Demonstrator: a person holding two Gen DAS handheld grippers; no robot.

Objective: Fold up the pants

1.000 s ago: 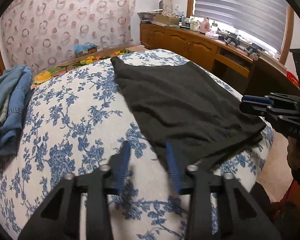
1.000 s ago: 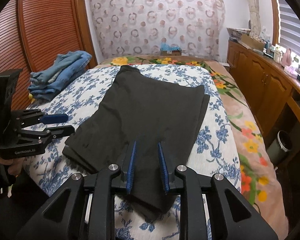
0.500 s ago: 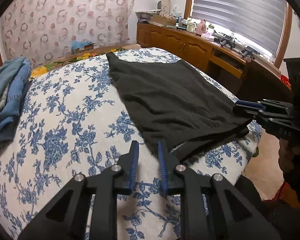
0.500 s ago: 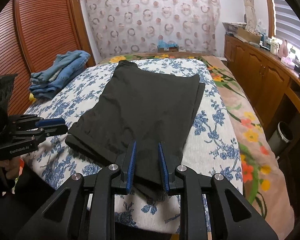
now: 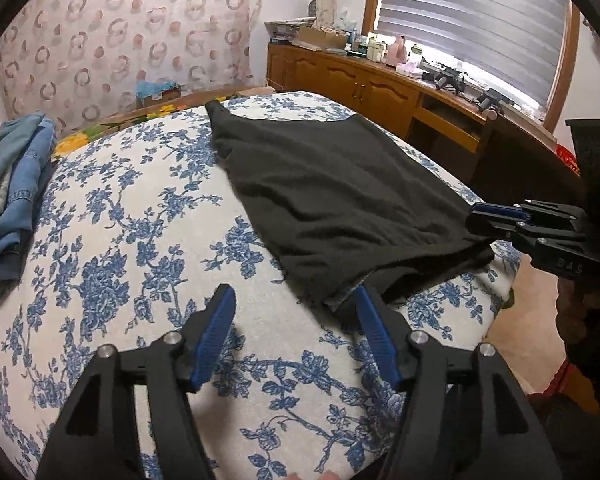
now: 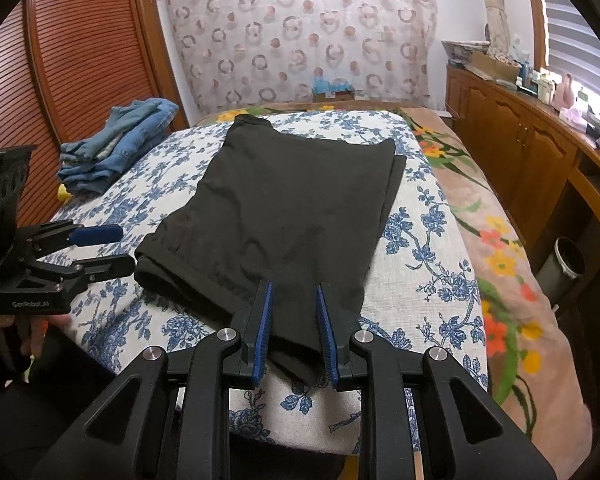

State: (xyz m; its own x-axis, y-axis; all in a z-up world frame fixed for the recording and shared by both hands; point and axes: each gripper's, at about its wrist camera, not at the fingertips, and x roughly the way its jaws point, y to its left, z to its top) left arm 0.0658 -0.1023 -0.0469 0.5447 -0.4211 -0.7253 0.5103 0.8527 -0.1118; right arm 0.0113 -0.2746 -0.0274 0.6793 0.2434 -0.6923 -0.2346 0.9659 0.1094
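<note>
Black pants lie flat on the blue-flowered bed cover, folded lengthwise, with their near end at the bed's front edge; they also show in the right wrist view. My left gripper is open and empty, its right finger just at the pants' near left corner. My right gripper is partly open over the pants' near right end, with cloth seen between the fingers; no hold is visible. Each gripper shows in the other's view: the right one, the left one.
A pile of blue jeans lies at the bed's far left. A wooden cabinet with clutter runs along the right wall. A small bin stands on the floor beside the bed. A slatted wooden door is on the left.
My left gripper has opened wide again after narrowing half a second ago, and sits close to the pants' near left corner. The right gripper has held about the same gap and place.
</note>
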